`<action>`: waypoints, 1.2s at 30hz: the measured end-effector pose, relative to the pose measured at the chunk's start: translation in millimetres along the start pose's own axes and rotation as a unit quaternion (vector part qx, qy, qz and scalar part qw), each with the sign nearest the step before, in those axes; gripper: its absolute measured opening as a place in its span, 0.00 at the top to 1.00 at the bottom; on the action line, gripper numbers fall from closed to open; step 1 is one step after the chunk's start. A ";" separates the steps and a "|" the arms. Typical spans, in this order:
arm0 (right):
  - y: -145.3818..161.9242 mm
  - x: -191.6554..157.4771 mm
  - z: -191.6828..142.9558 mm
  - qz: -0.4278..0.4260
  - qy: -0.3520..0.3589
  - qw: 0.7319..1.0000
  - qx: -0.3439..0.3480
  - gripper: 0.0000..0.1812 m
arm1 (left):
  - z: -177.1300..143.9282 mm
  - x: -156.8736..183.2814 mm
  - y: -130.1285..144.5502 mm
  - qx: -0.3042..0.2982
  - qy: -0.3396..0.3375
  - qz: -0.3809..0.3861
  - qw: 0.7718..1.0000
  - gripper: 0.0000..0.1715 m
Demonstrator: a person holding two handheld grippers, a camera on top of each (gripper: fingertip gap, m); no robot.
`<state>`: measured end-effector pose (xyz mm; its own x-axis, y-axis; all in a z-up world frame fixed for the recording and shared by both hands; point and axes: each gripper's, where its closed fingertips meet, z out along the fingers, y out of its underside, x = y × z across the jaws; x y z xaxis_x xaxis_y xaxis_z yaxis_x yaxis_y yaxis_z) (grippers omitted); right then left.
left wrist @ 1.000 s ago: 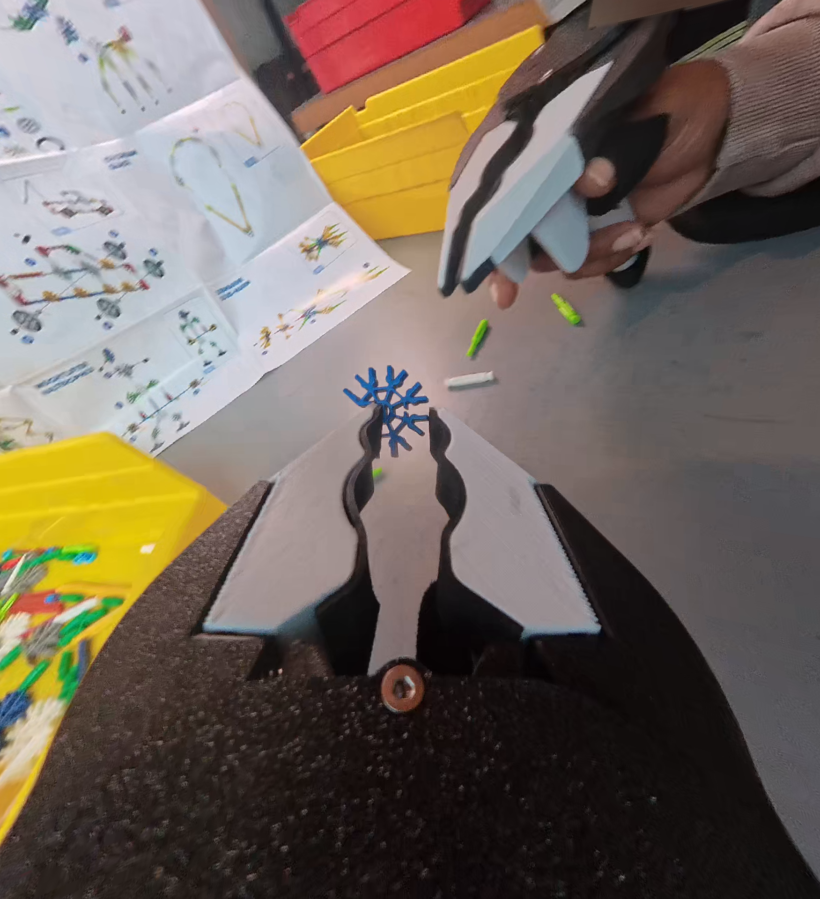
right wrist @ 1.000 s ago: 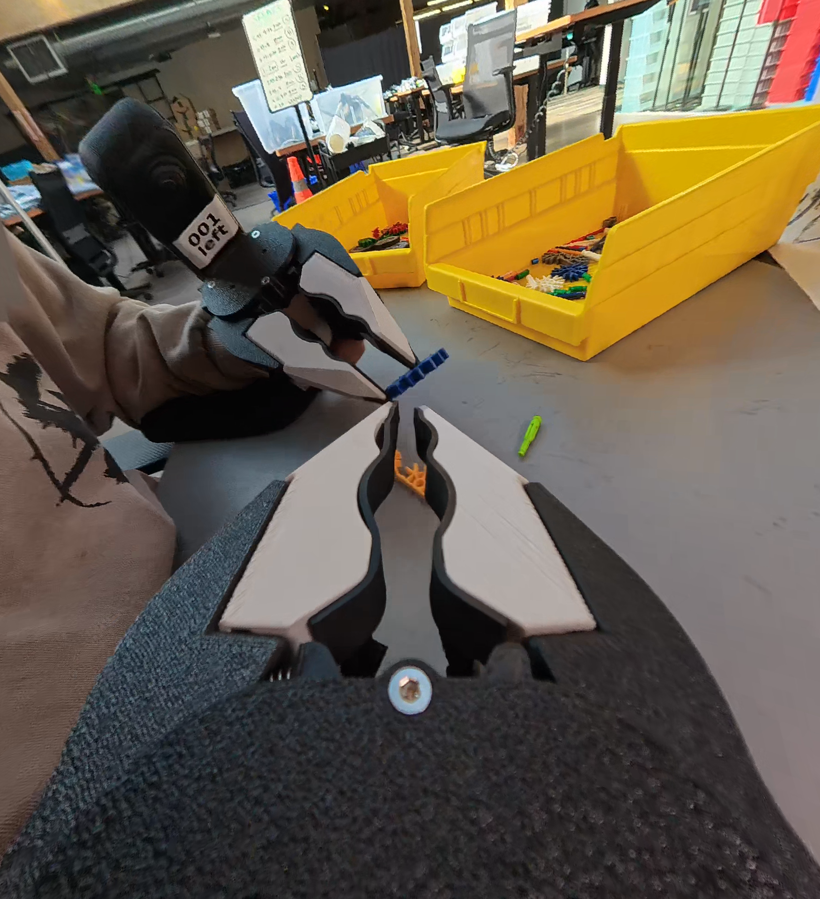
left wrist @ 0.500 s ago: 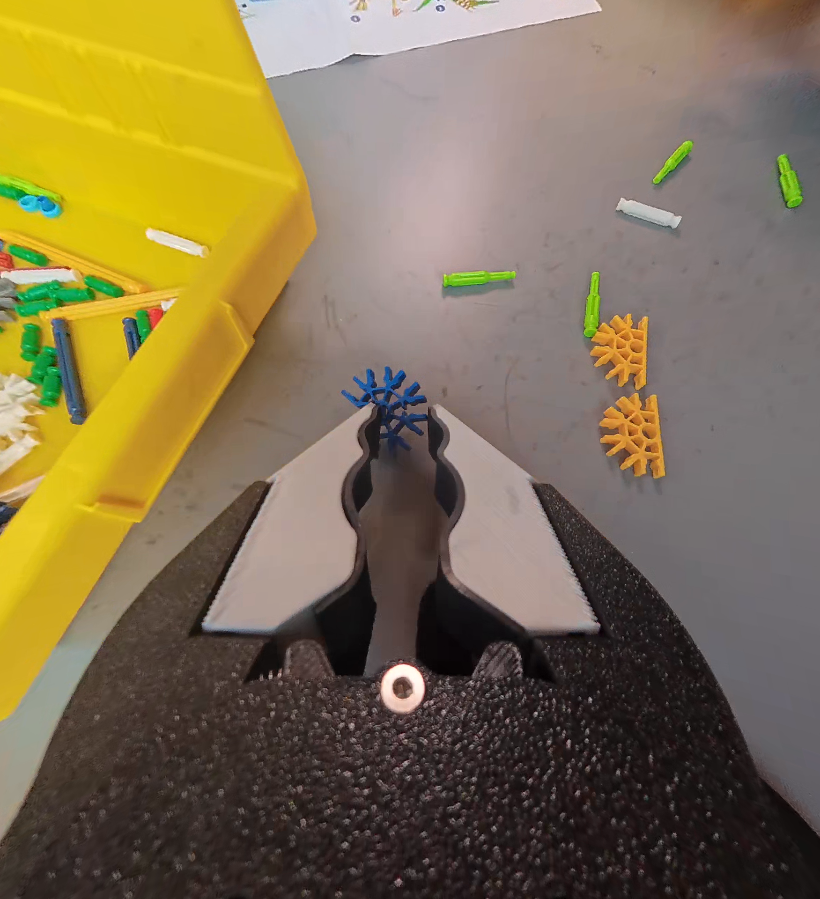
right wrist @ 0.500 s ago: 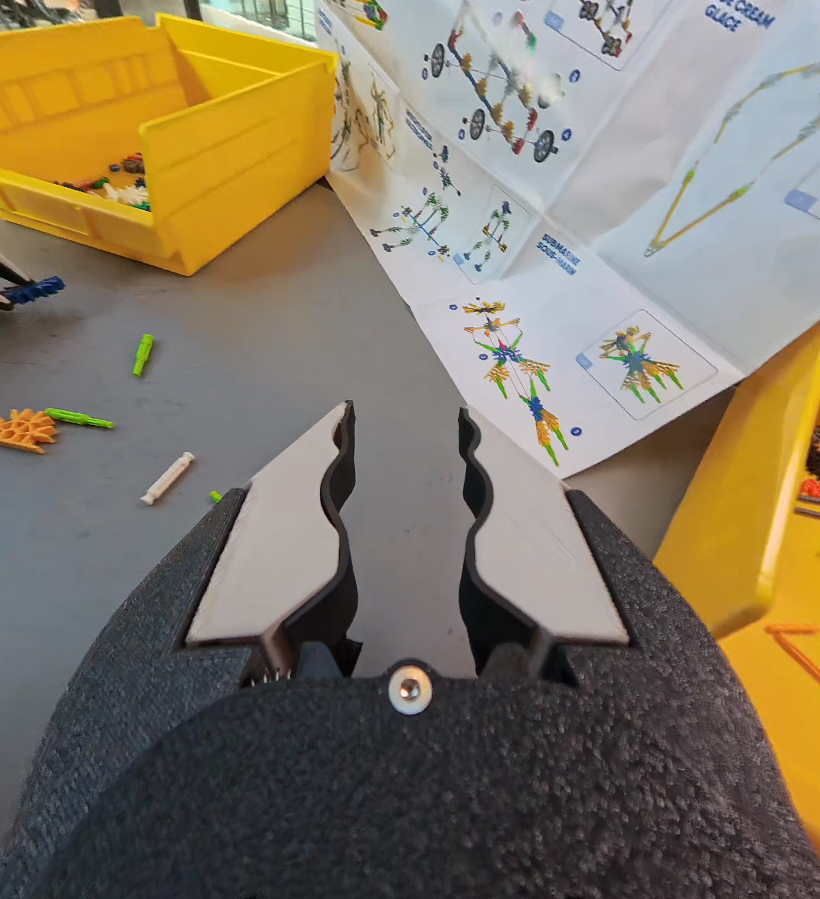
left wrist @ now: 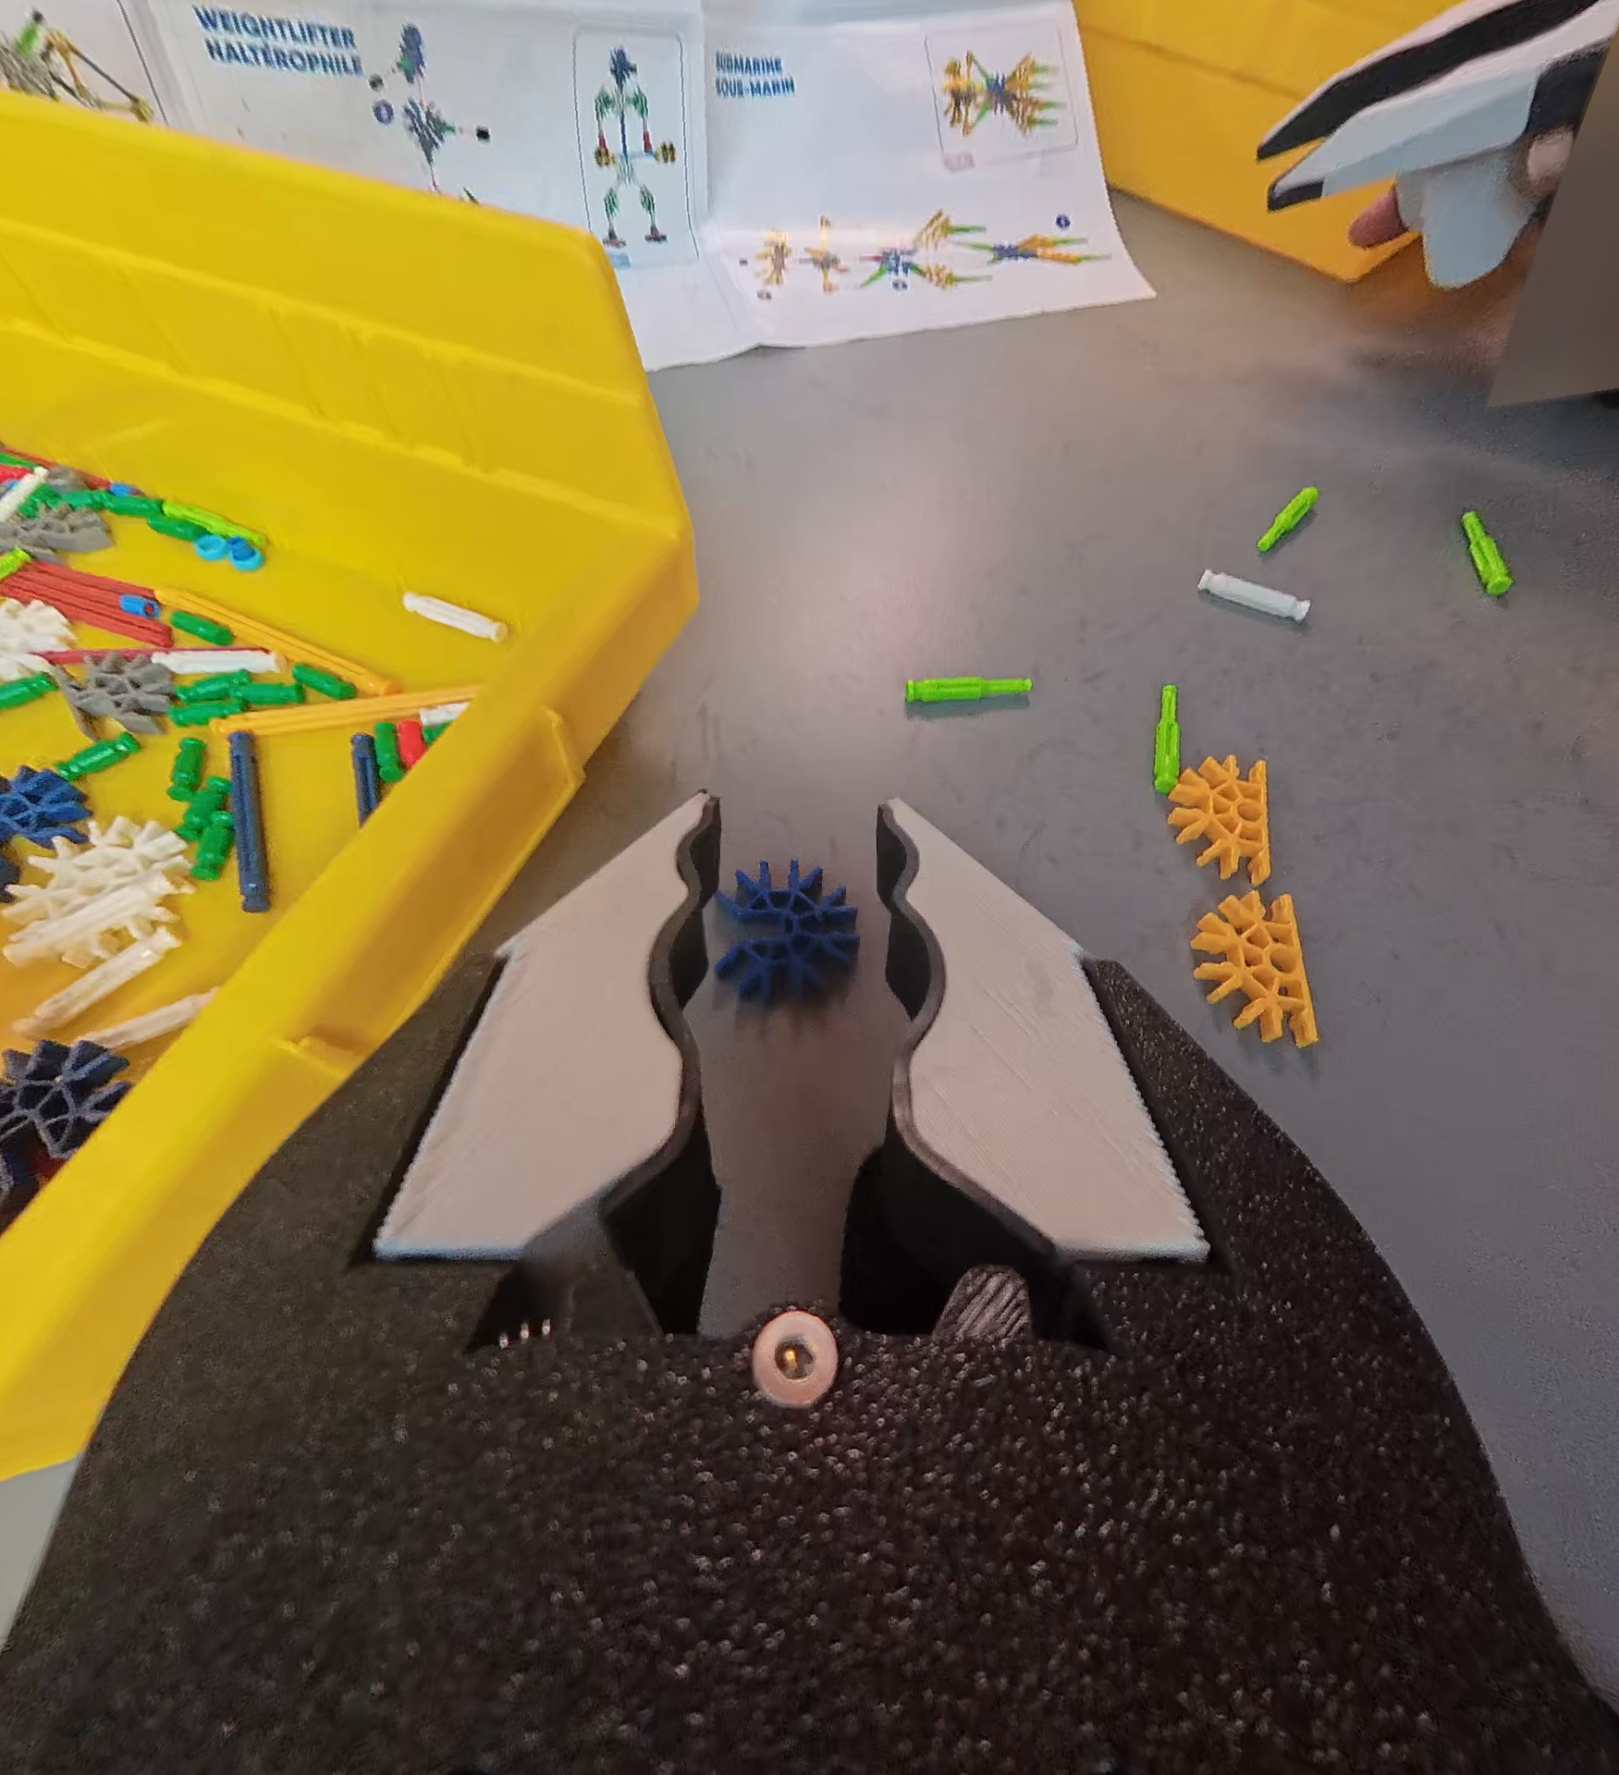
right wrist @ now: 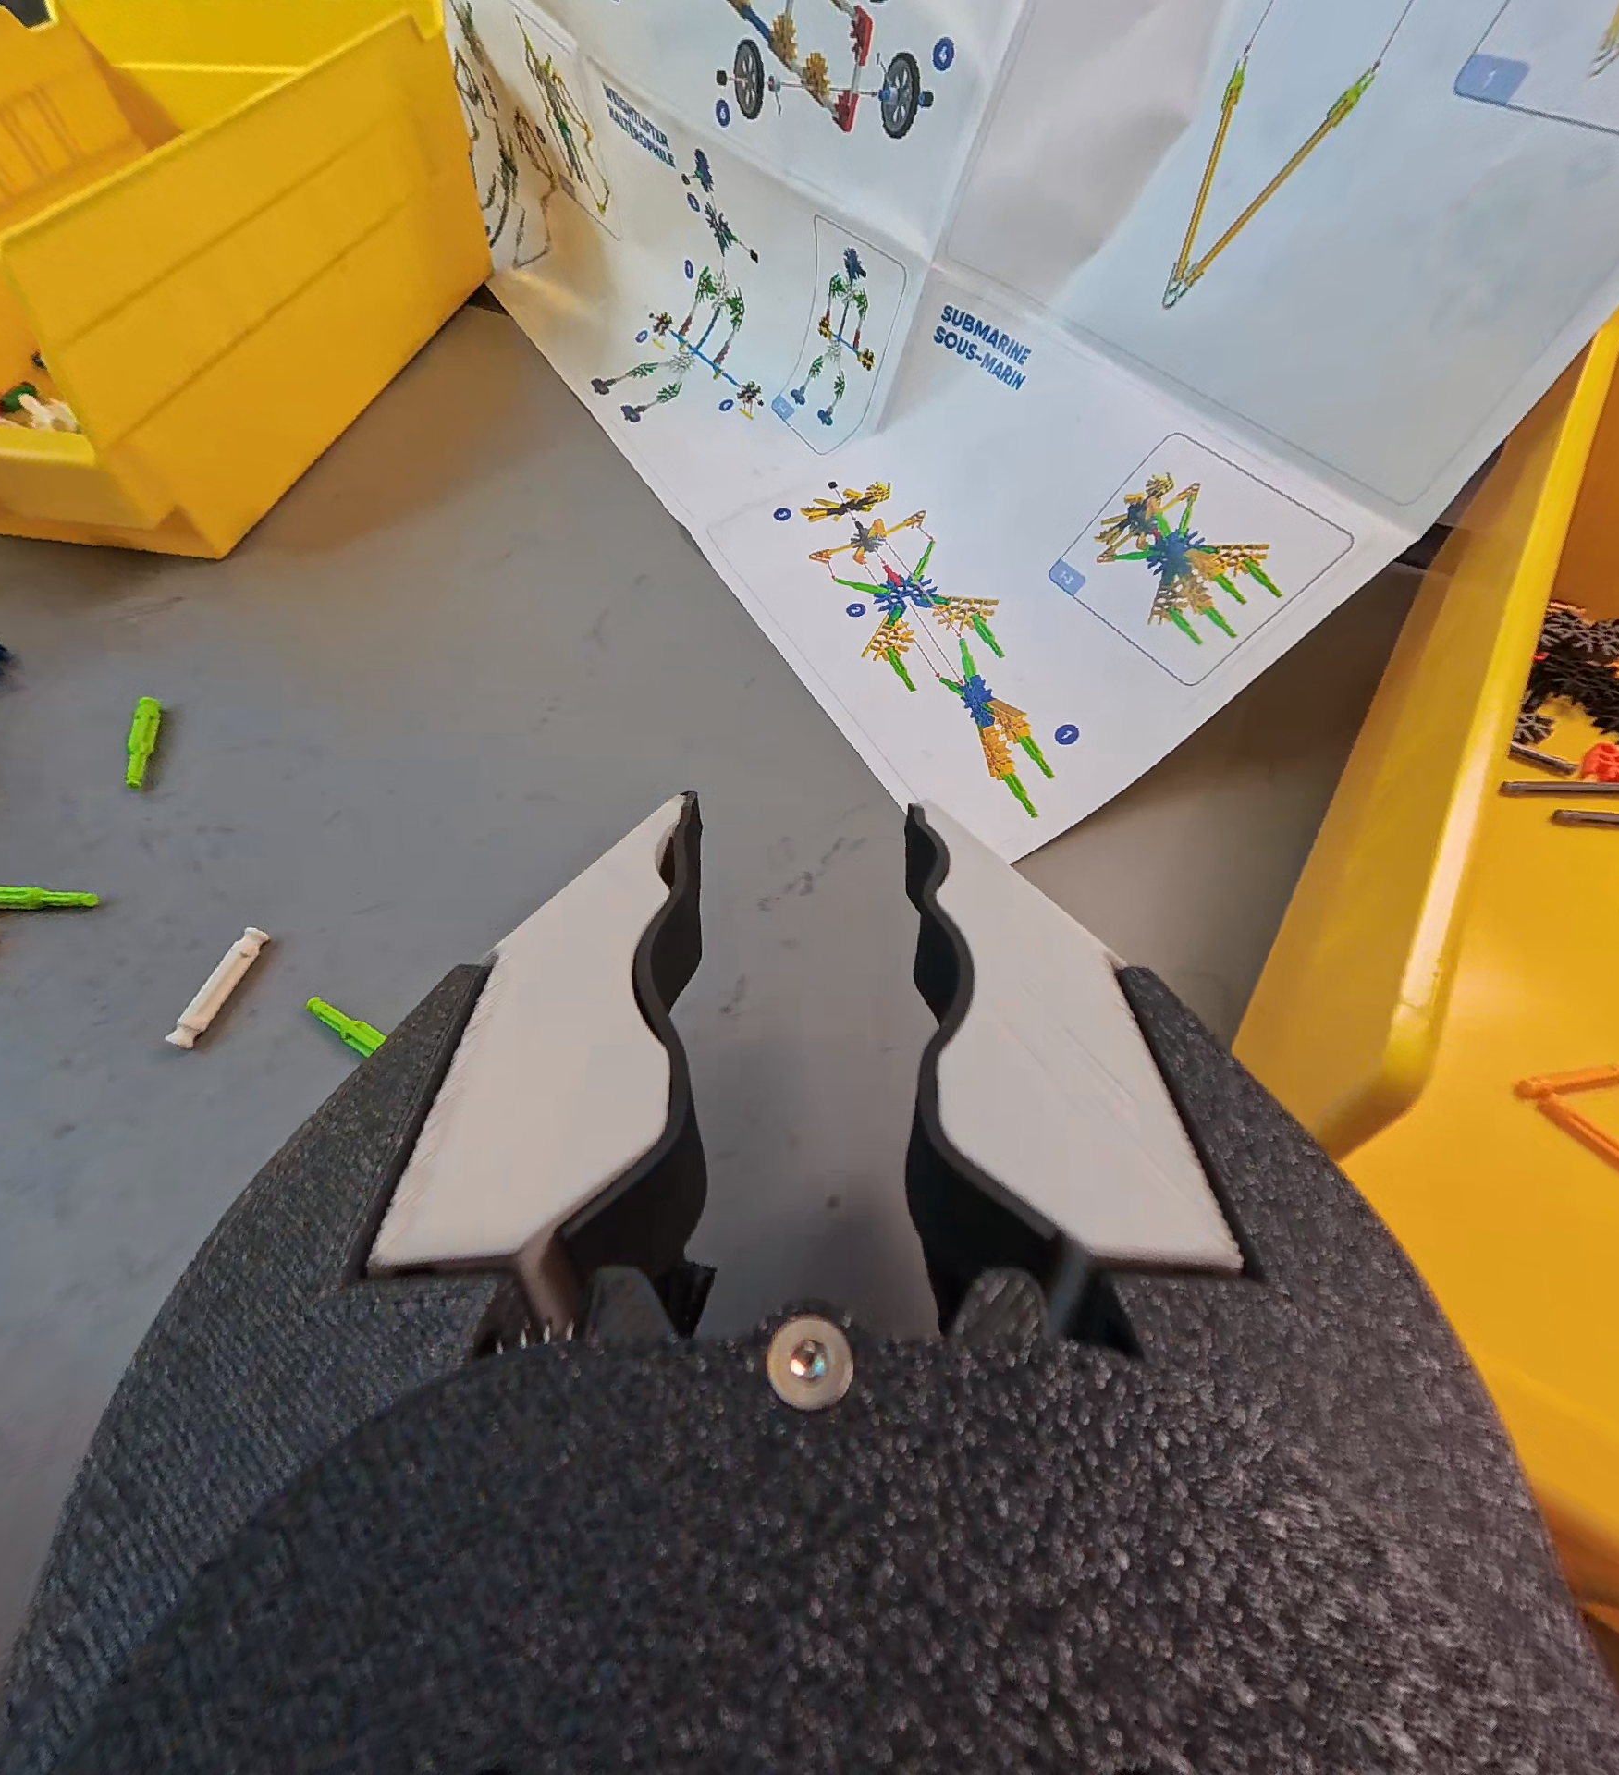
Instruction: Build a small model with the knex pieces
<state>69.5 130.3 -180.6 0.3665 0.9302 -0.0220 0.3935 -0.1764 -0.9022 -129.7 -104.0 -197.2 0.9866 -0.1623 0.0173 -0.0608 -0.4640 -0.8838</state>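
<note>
The left gripper is standing with its fingers apart, and the blue snowflake connector that they were pinching half a second ago is now lying loose on the grey worktop between them, at centre frame. So the piece is looking released, set down just beside the yellow bin. The right gripper is hovering, fingers apart and empty, beneath the instruction sheet.

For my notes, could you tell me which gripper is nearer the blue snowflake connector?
Left. The left gripper is open around the blue snowflake connector; the right gripper is open well away, near the instruction sheet.
</note>
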 end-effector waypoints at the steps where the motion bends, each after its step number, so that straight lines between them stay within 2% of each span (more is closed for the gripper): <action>1: 0.8 0.2 0.9 0.001 0.000 1.000 -0.003 0.78 | -1.6 -2.4 -5.7 0.017 -0.008 0.003 1.000 0.81; 6: 2.9 -1.1 2.9 -0.003 0.000 1.000 -0.011 0.78 | -7.8 -12.5 -23.9 0.074 -0.047 0.027 0.996 0.81; 20: 4.5 -9.5 2.1 -0.029 -0.005 0.999 -0.015 0.76 | -8.4 -31.4 -24.2 0.077 -0.101 0.021 0.992 0.81; 28: 5.8 -12.3 2.9 -0.044 -0.002 0.999 -0.020 0.84 | -18.7 -24.3 -36.4 0.099 -0.113 0.040 0.988 0.81; 36: 6.8 -7.2 4.4 -0.058 0.030 0.998 -0.024 0.89 | -29.9 -15.3 -48.2 0.115 -0.127 0.064 0.983 0.81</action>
<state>65.9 123.9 -188.5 0.3659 0.9243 0.1084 0.4760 -0.0857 -0.8753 -146.4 -105.2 -140.9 0.9810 0.0298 -0.1918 -0.1792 -0.2406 -0.9539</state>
